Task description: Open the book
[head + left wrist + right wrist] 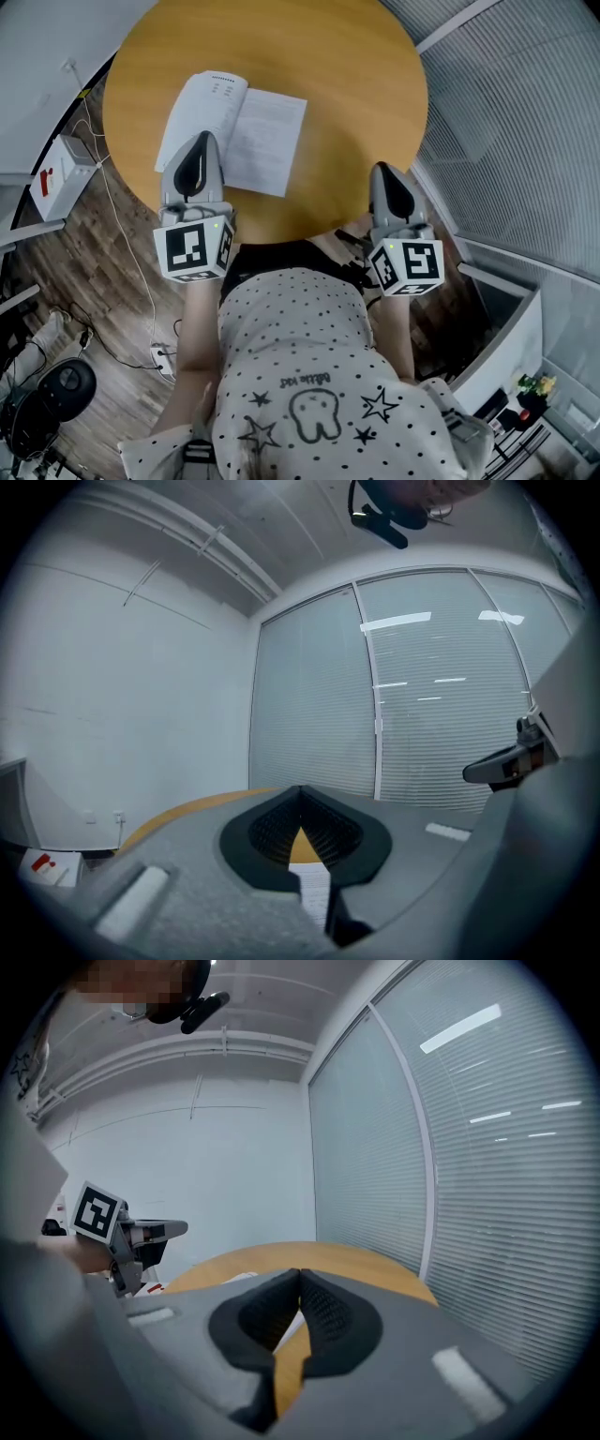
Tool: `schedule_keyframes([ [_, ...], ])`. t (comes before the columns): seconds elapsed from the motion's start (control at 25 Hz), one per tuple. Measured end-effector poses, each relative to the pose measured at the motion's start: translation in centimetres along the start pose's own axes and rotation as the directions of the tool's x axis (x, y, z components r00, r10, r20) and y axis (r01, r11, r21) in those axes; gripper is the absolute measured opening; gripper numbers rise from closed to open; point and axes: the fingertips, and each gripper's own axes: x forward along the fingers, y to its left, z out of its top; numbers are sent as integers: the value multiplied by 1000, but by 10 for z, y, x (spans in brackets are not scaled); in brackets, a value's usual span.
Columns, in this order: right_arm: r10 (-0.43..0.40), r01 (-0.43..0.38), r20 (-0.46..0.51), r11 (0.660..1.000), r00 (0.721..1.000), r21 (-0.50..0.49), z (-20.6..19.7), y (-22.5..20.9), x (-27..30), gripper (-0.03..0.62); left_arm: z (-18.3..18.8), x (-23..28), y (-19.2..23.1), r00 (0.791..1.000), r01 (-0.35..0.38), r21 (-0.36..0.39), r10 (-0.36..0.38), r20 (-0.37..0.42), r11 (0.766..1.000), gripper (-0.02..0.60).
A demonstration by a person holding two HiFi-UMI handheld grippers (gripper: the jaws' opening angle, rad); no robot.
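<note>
An open book (234, 131) lies flat with its white printed pages up on the left part of the round wooden table (356, 84). My left gripper (202, 139) hovers over the book's near left edge, jaws shut with nothing between them. In the left gripper view the tips (300, 789) meet, and a strip of page (314, 888) shows below them. My right gripper (382, 169) hangs at the table's near right edge, apart from the book, also shut and empty. In the right gripper view its tips (299, 1274) touch above the tabletop (375, 1269).
A white box with a red mark (58, 173) sits left of the table, with cables trailing over the wooden floor (112, 281). A glass wall with blinds (506, 122) runs along the right. A black round device (56, 389) sits at lower left.
</note>
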Motion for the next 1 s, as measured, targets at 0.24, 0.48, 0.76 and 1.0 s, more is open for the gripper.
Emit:
schedule_keyframes([
  [0.24,21,-20,19,1000,1000,-13,1,-11,-10,4,7,-10,-30,999,34,6,-34,18,999,9],
  [0.48,14,-14,33,1000,999,-10,4,-32,-31,4,14,-27,-53,999,33,3,-33,24,999,9],
  [0.76,17,-17,50,1000,999,-8,5,-47,-43,5,15,-36,-72,999,35,-6,-34,20,999,9],
  [1.0,44,-43,45,999,998,-6,1,-50,-46,5,18,-38,-86,999,35,-1,-35,19,999,9],
])
